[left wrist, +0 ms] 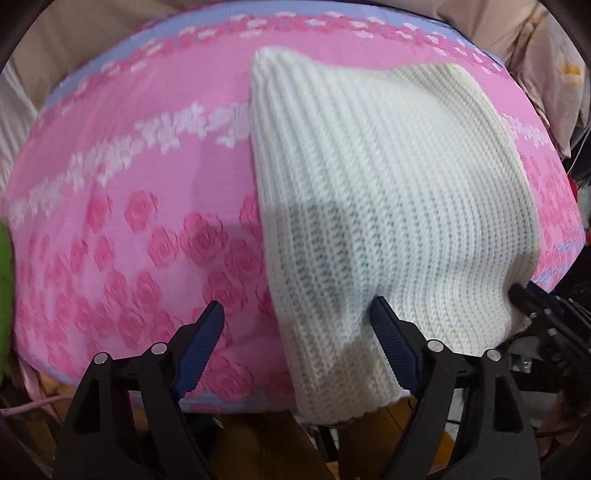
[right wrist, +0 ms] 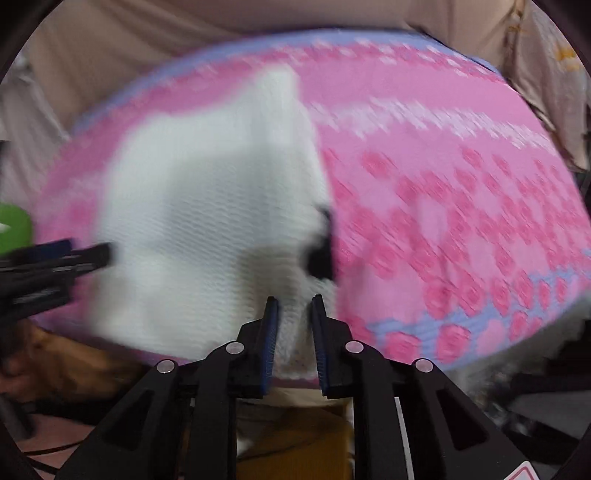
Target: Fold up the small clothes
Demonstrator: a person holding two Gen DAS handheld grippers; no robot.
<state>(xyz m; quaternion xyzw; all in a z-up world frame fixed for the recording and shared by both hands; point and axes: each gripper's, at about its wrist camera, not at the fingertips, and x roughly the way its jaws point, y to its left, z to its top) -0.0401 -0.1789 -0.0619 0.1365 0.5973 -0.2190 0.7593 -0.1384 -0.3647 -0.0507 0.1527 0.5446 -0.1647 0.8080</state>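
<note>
A white ribbed knit garment lies on a pink rose-patterned cloth, with its near edge hanging over the table front. My left gripper is open, its jaws wide apart, with the garment's near left corner between them. In the blurred right wrist view the garment fills the middle left. My right gripper has its jaws close together on the garment's near right corner. The right gripper also shows in the left wrist view at the garment's edge.
A green object sits at the far left edge, also in the right wrist view. Beige bedding lies beyond the cloth. A brown cardboard box sits below the table front.
</note>
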